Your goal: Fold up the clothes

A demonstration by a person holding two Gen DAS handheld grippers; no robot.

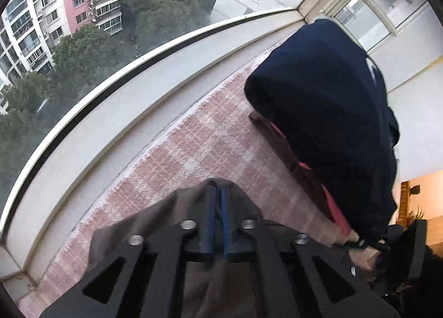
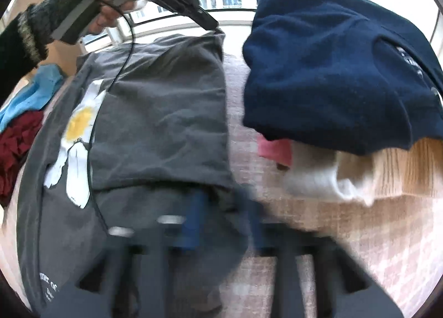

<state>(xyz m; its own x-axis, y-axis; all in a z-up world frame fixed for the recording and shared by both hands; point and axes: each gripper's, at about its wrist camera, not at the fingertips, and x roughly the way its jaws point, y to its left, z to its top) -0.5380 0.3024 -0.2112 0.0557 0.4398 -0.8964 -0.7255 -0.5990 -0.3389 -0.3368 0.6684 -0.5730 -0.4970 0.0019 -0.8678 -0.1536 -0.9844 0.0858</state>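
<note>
1. Your left gripper (image 1: pixel 217 201) pinches the grey shirt (image 2: pixel 166 107) by its far edge, upper centre.
2. Your right gripper (image 2: pixel 221 207) is blurred; I cannot tell its jaws.
3. Bare pink blanket (image 1: pixel 210 135) separates the shirt from the navy pile (image 2: pixel 332 74) at right.

The left wrist camera looks steeply down along its fingers, close over the pink mat (image 1: pixel 210 141), facing the curved window (image 1: pixel 91 41). The right one sits low, looking across that mat (image 2: pixel 346 235) windowward. Both catch the navy folded stack (image 1: pixel 326 113) (image 2: pixel 332 74) (blurred on the right).
</note>
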